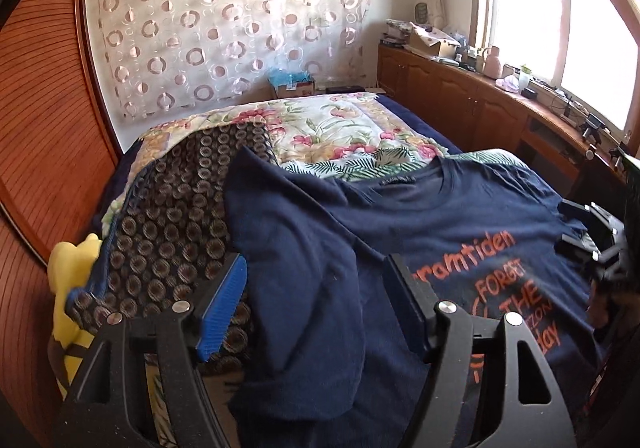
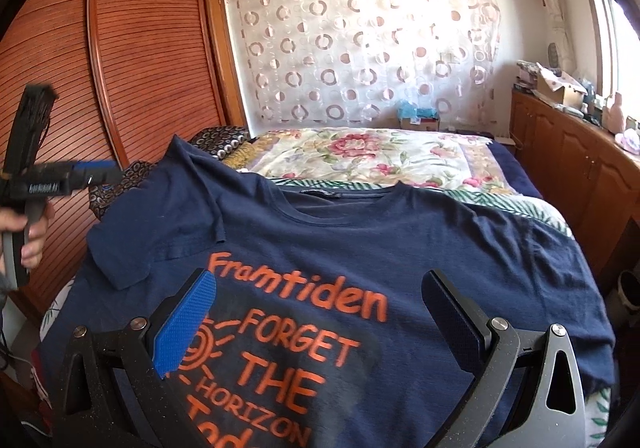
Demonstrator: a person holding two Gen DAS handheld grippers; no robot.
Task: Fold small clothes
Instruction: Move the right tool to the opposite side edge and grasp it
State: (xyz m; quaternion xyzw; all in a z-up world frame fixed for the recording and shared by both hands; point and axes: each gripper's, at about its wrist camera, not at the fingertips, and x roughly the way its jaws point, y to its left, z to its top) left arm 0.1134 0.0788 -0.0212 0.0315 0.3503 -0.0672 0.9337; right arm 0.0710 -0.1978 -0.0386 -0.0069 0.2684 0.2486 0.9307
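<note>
A navy T-shirt (image 2: 360, 244) with an orange "Framtiden FORGET THE HORIZON" print lies face up on the bed, collar towards the far end. Its left sleeve (image 2: 120, 260) is bunched and folded in beside the print. My left gripper (image 1: 316, 264) is open over that sleeve side (image 1: 296, 272); the cloth lies under and between the fingers, and the pads are clear of it. In the right wrist view a hand holds this left gripper (image 2: 94, 172) at the shirt's left edge. My right gripper (image 2: 318, 280) hovers open above the print with nothing between its fingers, and its body shows at the edge of the left wrist view (image 1: 592, 236).
A floral quilt (image 2: 360, 156) covers the far half of the bed. A dark cloth with ring patterns (image 1: 168, 224) lies left of the shirt, with a yellow plush toy (image 1: 72, 272) beside it. A slatted wooden wardrobe (image 2: 132, 60) stands left, a cluttered cabinet (image 1: 472, 96) right under the window.
</note>
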